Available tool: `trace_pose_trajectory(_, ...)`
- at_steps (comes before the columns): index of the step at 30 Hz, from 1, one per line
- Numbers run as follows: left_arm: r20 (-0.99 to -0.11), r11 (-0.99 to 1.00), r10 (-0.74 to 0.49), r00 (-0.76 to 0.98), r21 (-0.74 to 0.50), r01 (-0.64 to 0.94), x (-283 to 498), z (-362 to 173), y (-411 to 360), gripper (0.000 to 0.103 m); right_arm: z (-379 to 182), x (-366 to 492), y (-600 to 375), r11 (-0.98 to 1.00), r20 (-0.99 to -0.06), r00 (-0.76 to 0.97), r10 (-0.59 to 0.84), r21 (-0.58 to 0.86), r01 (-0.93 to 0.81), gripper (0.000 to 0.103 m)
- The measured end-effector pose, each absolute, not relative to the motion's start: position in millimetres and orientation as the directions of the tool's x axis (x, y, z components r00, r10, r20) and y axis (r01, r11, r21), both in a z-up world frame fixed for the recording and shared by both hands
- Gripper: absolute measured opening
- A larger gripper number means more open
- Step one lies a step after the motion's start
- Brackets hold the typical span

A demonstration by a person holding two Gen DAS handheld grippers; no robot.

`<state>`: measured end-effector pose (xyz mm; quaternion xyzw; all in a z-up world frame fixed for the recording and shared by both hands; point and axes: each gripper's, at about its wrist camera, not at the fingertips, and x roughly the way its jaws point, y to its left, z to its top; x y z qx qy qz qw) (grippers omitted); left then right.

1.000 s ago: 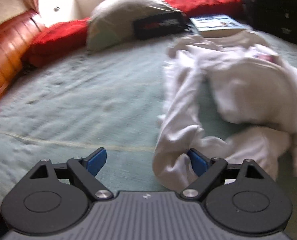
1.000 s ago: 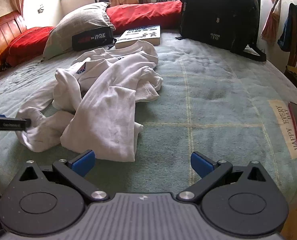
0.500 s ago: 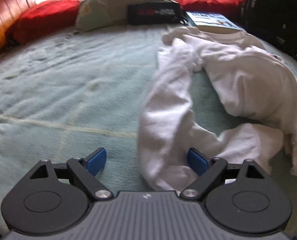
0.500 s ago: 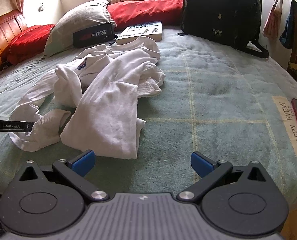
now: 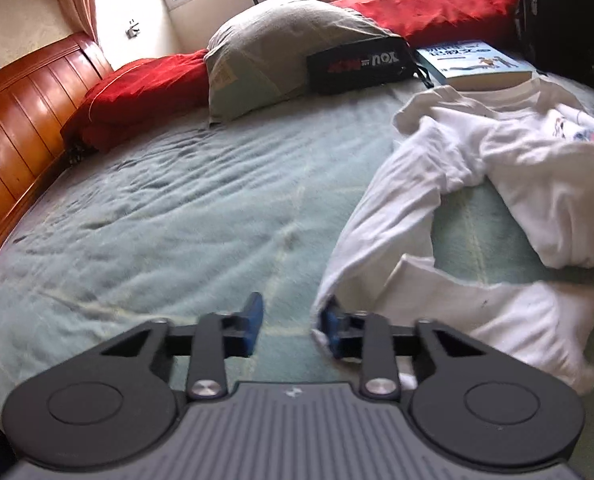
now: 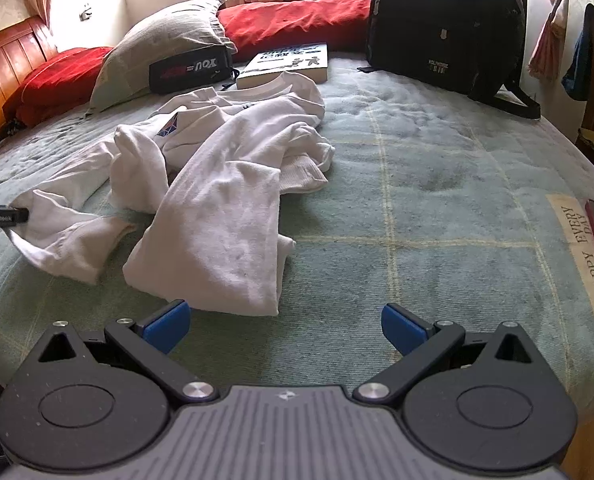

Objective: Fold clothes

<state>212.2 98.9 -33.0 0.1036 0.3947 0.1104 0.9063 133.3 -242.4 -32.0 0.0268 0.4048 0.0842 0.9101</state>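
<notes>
Left gripper: our left gripper (image 5: 291, 330) sits at the bottom centre of the left wrist view, its blue pads partly closed with a clear gap between them. The right pad touches the edge of the sleeve cuff; we cannot tell whether cloth lies between the pads, so no firm hold shows.
Right gripper: our right gripper (image 6: 283, 326) is spread wide at the bottom of the right wrist view, with nothing between its pads, just short of the shirt's near hem.
White shirt: the white long-sleeved shirt (image 6: 221, 208) lies crumpled on the left half of the frame in the right wrist view, and along the right side in the left wrist view (image 5: 529, 184). One sleeve runs to the left edge, where the dark tip of the left gripper meets it.
Bed: a pale green blanket (image 6: 437, 208) covers the bed.
Background: a grey pillow (image 5: 281, 60), a black pouch (image 5: 359, 66) and a book (image 5: 471, 64) lie in the upper part of the frame; a black backpack (image 6: 445, 24) stands at upper right in the right wrist view.
</notes>
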Motion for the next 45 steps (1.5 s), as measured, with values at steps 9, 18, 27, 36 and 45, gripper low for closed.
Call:
trace_pose_trajectory(9,-0.658,0.933,0.311,0.686,0.349,-0.087,225.6,-19.8,108.3,0.005,-35.2,135.9,-241.7,0.985,-0.739,0.651,0.173,0.119,-0.127,0.103)
trace_pose_trajectory(18,-0.561,0.838,0.473,0.679,0.525,-0.149,275.2,-3.5,135.1,0.005,-35.9,137.9,-243.9,0.985,-0.742,0.648,0.171,0.121,-0.121,0.103)
trace_pose_trajectory(27,-0.434,0.722,0.589,0.682,0.662,-0.203,330.8,17.3,152.4,0.005,-36.7,141.6,-243.7,0.986,-0.744,0.647,0.166,0.114,-0.122,0.103)
trace_pose_trajectory(36,-0.362,0.667,0.53,0.766,0.737,-0.113,345.6,23.7,129.8,0.005,-43.5,150.7,-242.3,0.986,-0.761,0.628,0.165,0.122,-0.111,0.103)
trace_pose_trajectory(45,-0.623,0.809,0.274,0.732,0.561,0.174,320.7,-14.9,108.2,0.018,-42.4,148.9,-238.4,0.986,-0.763,0.624,0.168,0.117,-0.123,0.103)
